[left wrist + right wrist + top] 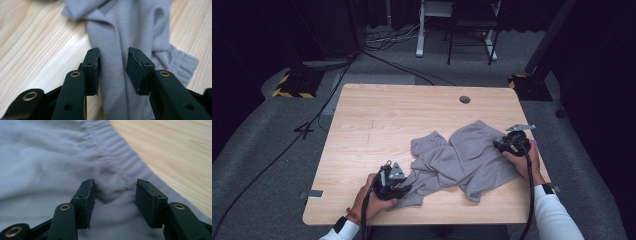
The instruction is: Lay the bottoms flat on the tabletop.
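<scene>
Table: light wooden rectangular tabletop [387,115], round grommet hole [465,99] near far edge.
Room: grey carpet floor [257,145], black cables [287,145], dark surround.
Garment: crumpled grey fabric shorts [462,157], on table's near right part.
Left gripper [113,67]: spread, astride a fabric fold, not pinching.
Right gripper [113,200]: spread over the waistband, fabric bunched between, unpinched.

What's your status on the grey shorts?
Left gripper open, straddling a fold. Right gripper open over waistband. Grey shorts crumpled on table. Nothing blocking.
</scene>
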Available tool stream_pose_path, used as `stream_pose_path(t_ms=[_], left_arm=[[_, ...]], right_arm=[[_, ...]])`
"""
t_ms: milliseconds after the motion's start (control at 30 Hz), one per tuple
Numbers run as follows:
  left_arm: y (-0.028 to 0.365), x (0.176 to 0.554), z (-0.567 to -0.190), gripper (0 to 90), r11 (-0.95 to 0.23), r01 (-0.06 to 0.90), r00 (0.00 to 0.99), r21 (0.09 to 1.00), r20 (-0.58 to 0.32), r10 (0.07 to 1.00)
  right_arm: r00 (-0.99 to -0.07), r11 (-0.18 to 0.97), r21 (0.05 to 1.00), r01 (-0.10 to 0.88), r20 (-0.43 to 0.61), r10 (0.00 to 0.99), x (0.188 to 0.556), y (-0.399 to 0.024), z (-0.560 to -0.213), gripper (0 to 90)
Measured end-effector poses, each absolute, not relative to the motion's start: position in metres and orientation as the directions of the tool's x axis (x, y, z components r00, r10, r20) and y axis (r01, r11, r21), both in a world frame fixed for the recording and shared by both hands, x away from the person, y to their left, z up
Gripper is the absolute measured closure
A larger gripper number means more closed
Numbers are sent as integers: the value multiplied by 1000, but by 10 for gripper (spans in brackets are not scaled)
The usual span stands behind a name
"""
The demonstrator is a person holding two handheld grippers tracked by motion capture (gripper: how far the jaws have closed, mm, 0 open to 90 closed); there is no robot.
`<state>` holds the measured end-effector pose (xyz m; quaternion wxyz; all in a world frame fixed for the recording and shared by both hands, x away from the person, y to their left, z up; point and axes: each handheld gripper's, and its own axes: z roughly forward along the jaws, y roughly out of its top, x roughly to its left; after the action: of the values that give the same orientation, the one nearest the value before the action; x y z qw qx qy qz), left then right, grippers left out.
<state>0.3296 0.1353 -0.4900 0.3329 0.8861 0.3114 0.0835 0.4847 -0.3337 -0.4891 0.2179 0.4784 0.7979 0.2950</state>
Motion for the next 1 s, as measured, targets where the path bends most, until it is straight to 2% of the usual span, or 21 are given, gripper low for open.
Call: stream_pose_path(t_ms=[167, 400, 467, 567, 700, 867, 1000], left_arm=[[158, 319, -491, 666, -560, 513, 770, 651, -59, 636], [163, 297, -487, 651, -619, 479, 810, 623, -43, 584], [161, 294, -484, 560, -621, 475, 808, 623, -30, 588], [157, 297, -476, 481, -591, 466, 808, 658, -44, 588], [147, 311, -465, 364, -573, 448, 790, 686, -4, 613], [130, 346, -465, 342, -580, 440, 784, 685, 21, 620], [119, 367, -472, 421, -595, 438, 795, 674, 19, 607]], right_arm=[[-361, 306, 703, 642, -76, 930, 489, -360, -492, 481], [-252, 255, 690, 677, -107, 962, 492, -384, -490, 441], [-261, 265, 694, 669, -115, 958, 490, -385, -489, 440], [-286, 289, 710, 643, -128, 950, 483, -380, -481, 436], [-317, 292, 730, 618, -108, 942, 466, -376, -466, 417], [-341, 325, 686, 651, -118, 933, 444, -371, -464, 402], [-351, 339, 658, 673, -119, 929, 450, -370, -480, 415]])
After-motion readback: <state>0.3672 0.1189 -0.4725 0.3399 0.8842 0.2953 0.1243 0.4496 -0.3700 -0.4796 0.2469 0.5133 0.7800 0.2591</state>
